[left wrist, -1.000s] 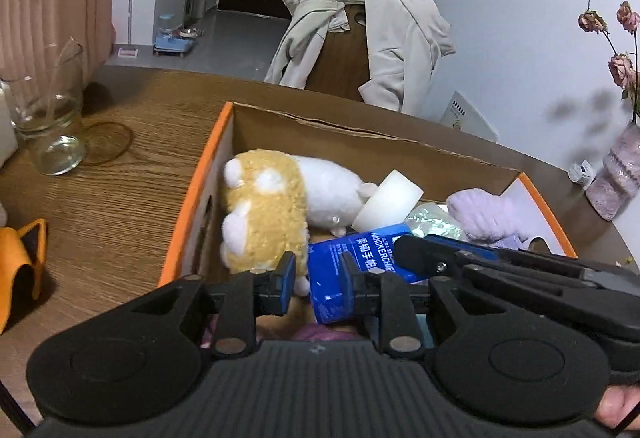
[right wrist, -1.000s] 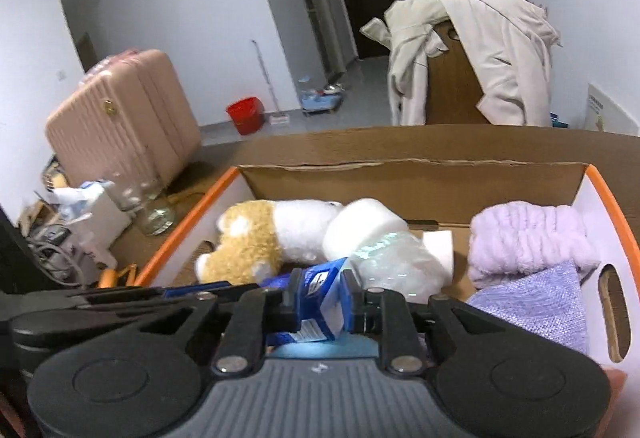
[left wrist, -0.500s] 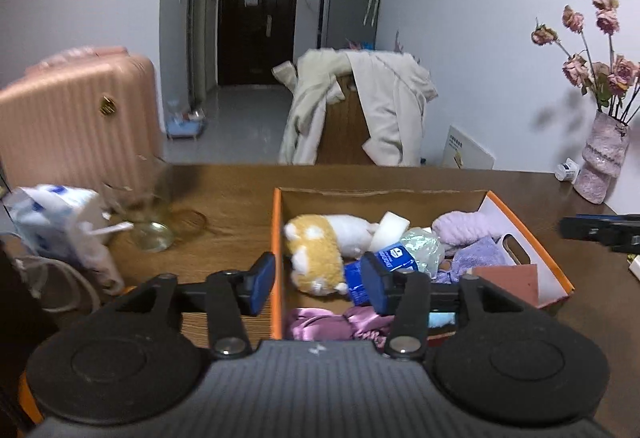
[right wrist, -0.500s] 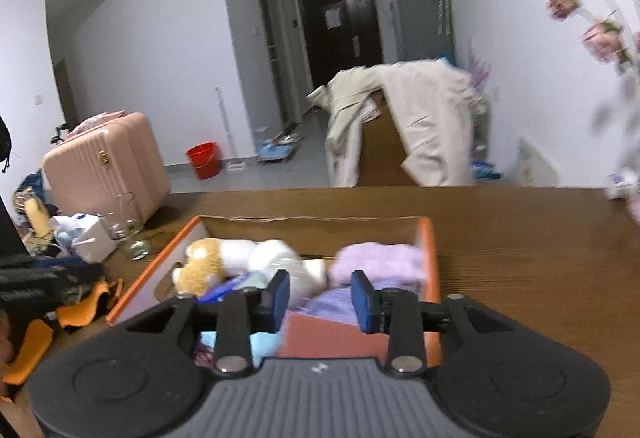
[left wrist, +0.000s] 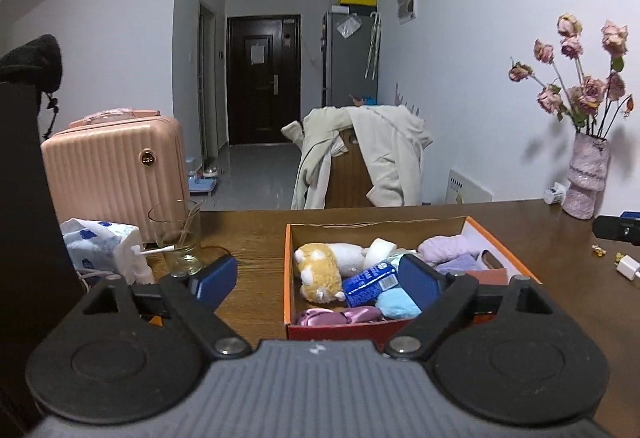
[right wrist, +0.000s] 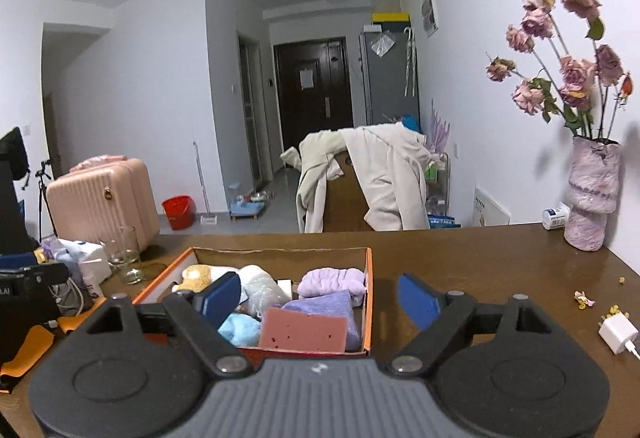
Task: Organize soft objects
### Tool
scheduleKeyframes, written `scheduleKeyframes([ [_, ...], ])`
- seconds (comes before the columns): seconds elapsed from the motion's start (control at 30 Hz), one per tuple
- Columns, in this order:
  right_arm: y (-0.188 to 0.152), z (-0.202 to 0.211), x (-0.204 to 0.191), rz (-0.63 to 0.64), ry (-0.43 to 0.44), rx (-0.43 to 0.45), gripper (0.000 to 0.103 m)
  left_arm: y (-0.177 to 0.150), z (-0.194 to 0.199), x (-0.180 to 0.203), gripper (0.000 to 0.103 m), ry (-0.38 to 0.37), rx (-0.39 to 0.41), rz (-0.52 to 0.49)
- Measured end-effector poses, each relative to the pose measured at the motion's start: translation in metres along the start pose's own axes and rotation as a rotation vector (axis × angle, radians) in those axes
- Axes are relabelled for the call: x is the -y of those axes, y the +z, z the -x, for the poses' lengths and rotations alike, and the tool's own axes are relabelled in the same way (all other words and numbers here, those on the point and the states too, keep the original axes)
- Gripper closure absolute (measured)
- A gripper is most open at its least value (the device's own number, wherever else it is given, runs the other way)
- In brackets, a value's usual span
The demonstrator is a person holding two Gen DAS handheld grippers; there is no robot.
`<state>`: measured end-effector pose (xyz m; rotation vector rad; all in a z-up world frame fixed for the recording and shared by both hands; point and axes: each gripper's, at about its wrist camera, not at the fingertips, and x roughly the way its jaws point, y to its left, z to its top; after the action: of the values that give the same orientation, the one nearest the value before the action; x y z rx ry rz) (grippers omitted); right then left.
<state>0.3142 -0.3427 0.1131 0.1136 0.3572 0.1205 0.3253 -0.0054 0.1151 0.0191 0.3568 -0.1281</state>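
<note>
Left wrist view, Inspector A: left gripper (left wrist: 316, 280) empty, jaws have just been opening and stand wide apart. Orange box (left wrist: 286, 278) sits on the desk (left wrist: 248, 234), holding a plush toy (left wrist: 320, 272), blue packet (left wrist: 370, 280) and purple satin cloth (left wrist: 340, 317).

Right wrist view, Inspector B: right gripper (right wrist: 320, 298) likewise empty, jaws just spread wide. Pink sponge (right wrist: 303, 330) leans at the box's near wall; lilac towel (right wrist: 332, 282) behind it.
</note>
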Motion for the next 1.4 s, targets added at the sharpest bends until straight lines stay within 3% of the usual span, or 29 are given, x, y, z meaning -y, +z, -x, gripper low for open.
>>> scheduleKeyframes([
  [0.6, -0.107, 0.115, -0.042, 0.047, 0.031, 0.081, 0.011, -0.099, 0.113, 0.012, 0.002, -0.024, 0.068, 0.037],
  [0.97, -0.196, 0.180, -0.084, 0.076, 0.058, 0.078, 0.009, -0.187, 0.187, 0.020, 0.000, 0.058, 0.098, 0.009],
  [1.13, -0.220, 0.188, -0.090, 0.073, 0.070, 0.029, 0.009, -0.201, 0.196, 0.024, 0.000, 0.042, 0.078, 0.004],
  [1.3, -0.220, 0.194, -0.089, 0.089, 0.058, 0.046, 0.009, -0.203, 0.199, 0.026, 0.000, 0.037, 0.089, -0.006],
  [1.4, -0.218, 0.197, -0.089, 0.091, 0.055, 0.055, 0.003, -0.202, 0.200, 0.026, 0.000, 0.036, 0.093, -0.002],
])
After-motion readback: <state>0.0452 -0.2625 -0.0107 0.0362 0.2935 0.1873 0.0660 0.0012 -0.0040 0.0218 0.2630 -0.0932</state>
